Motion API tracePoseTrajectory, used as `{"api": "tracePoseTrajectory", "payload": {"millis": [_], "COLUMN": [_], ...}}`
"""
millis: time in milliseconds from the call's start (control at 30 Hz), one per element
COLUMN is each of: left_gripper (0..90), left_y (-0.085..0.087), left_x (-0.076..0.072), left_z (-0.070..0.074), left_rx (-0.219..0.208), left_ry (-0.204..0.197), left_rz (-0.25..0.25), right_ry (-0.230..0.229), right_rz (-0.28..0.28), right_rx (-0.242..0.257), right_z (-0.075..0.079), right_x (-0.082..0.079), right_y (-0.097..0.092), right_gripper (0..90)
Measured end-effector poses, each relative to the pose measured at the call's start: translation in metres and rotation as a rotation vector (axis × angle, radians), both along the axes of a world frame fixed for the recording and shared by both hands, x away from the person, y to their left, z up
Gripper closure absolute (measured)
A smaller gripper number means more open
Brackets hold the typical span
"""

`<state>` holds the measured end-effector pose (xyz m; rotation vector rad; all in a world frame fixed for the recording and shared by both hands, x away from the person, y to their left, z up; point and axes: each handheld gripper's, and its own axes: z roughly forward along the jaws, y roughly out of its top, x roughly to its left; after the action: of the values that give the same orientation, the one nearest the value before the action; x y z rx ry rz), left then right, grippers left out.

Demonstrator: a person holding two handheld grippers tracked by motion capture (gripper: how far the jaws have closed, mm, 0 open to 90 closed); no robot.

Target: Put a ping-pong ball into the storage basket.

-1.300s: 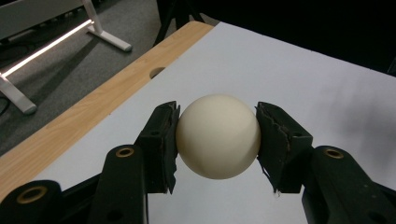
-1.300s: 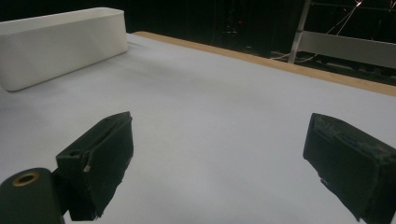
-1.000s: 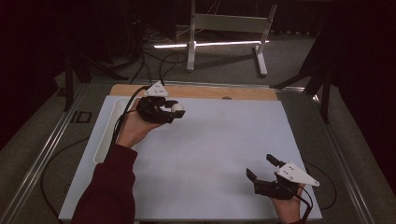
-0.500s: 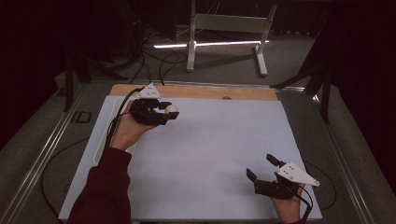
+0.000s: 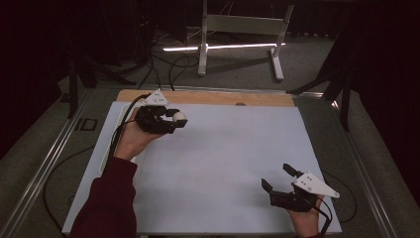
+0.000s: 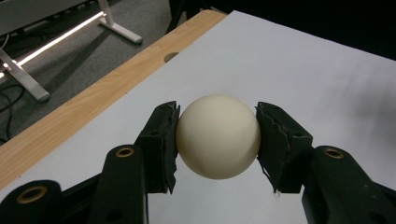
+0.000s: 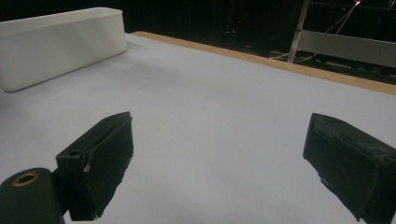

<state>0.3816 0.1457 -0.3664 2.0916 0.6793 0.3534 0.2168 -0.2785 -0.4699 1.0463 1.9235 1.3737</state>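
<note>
The left gripper (image 5: 174,120) is clamping the cream ball (image 6: 218,136) squarely between its jaws above the counter's (image 5: 223,163) far-left corner, while the right gripper (image 5: 280,179), well apart, is resting wide open.

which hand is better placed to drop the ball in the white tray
Left, likely. The left gripper already clamps the ball and sits beside the white tray; the right gripper is open, empty, far off.

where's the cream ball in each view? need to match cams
High view: ball upper left, at the left gripper's tip.
Left gripper view: ball centre, clamped between both fingers.
Right gripper view: not in it.
Shared landmark: wooden table edge along the white sheet.
</note>
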Motion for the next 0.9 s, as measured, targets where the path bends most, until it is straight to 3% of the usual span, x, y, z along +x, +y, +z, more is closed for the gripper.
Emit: {"api": "tracePoseTrajectory", "payload": {"millis": [900], "left_gripper": [51.3], "left_y": [0.022], "left_x": [-0.011], "left_z": [-0.008], "left_rx": [0.0], "left_ry": [-0.004], "left_rz": [0.037], "right_ry": [-0.005], "right_rz": [-0.007], "right_rx": [-0.002], "right_z": [0.0], "right_x": [0.001], "right_y": [-0.001], "right_gripper": [8.1]}}
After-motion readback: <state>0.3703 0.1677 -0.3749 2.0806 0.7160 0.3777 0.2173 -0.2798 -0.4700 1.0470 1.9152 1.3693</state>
